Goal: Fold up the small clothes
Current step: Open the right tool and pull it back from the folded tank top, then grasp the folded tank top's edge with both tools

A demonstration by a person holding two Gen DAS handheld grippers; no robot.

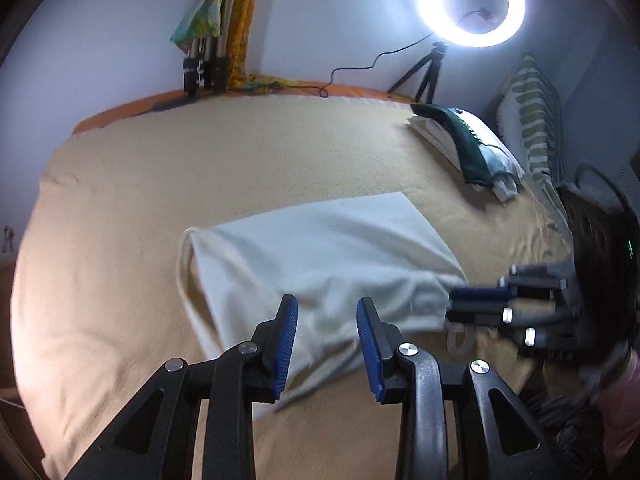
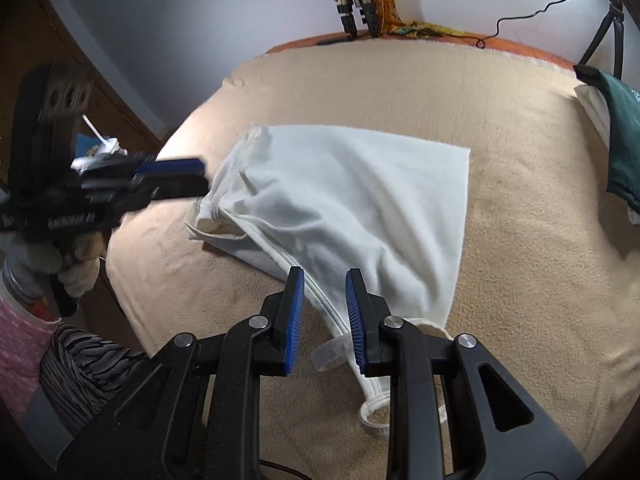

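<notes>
A white garment (image 1: 320, 256) lies partly folded on the beige bed cover (image 1: 120, 280). It also shows in the right wrist view (image 2: 352, 208). My left gripper (image 1: 327, 344) is open and empty just above the garment's near edge. My right gripper (image 2: 325, 312) is open over the garment's seamed edge, with its straps (image 2: 372, 416) lying below. The right gripper (image 1: 476, 304) also shows at the right of the left wrist view, at the garment's corner. The left gripper (image 2: 172, 178) shows at the left of the right wrist view, by the garment's other end.
A pile of folded clothes (image 1: 468, 148) with a dark green one on top lies at the back right. A lit ring light (image 1: 472, 0) on a small tripod stands behind it. A striped pillow (image 1: 532, 112) leans at the right. The bed cover (image 2: 520, 280) also shows in the right wrist view.
</notes>
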